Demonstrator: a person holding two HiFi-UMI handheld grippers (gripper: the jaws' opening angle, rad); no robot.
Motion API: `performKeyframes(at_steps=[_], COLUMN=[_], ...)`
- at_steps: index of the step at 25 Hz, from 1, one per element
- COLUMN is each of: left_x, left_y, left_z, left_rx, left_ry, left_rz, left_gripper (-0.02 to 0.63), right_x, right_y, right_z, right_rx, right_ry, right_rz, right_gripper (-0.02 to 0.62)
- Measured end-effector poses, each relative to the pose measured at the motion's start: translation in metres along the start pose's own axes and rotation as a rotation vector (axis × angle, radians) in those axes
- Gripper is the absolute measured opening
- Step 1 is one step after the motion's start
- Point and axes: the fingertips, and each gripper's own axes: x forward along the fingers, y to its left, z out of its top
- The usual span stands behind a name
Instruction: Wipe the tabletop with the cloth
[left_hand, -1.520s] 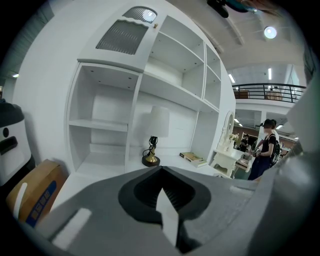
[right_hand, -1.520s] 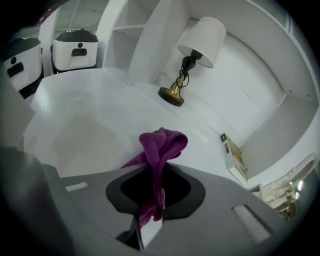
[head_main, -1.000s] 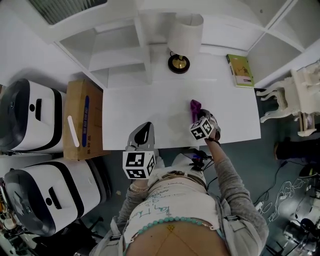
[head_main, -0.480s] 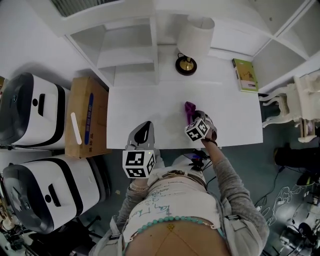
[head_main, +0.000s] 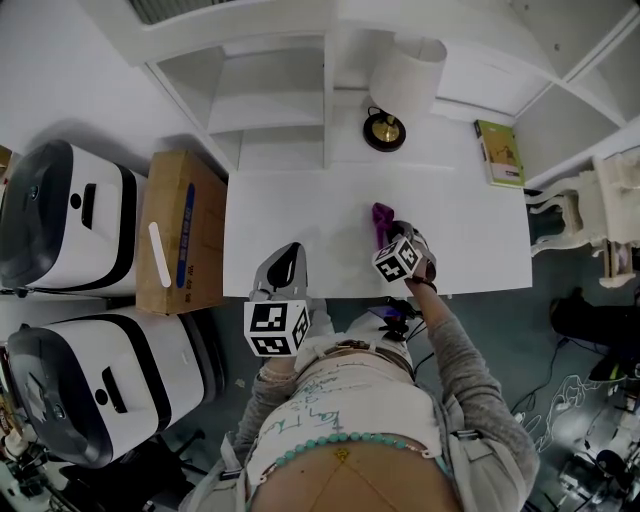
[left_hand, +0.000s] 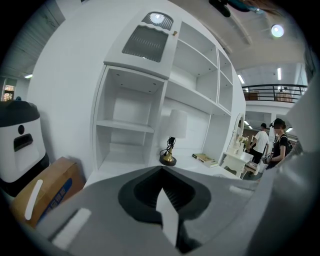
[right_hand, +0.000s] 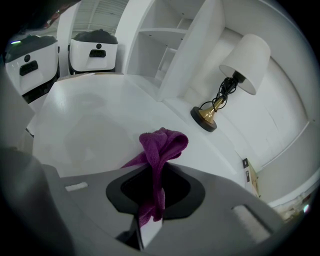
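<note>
A purple cloth rests bunched on the white tabletop, right of centre. My right gripper is shut on it from the near side, its marker cube just behind. In the right gripper view the cloth rises in a knot from between the jaws of the right gripper, and its lower fold touches the tabletop. My left gripper hovers at the table's front edge, shut with nothing in it. The left gripper view shows the left gripper pointing toward the shelves.
A lamp and a green book stand at the back of the table, under white shelves. A cardboard box and two white machines sit left of the table. A white chair stands to the right.
The right gripper has dragged the cloth a little to the left across the tabletop. The left gripper has stayed where it was. The head camera has shifted slightly.
</note>
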Motion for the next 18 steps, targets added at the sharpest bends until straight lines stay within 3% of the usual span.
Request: performKeyframes(at_steps=[18], left_x=[-0.017], left_y=[0.04], left_z=[0.002], left_rx=[0.008], left_ry=[0.0], left_rz=[-0.002], left_gripper=[0.002], right_x=[0.003], right_y=[0.03], right_z=[0.034], right_rx=[0.016], right_ry=[-0.005], right_rz=[-0.004], right_gripper=[0.072])
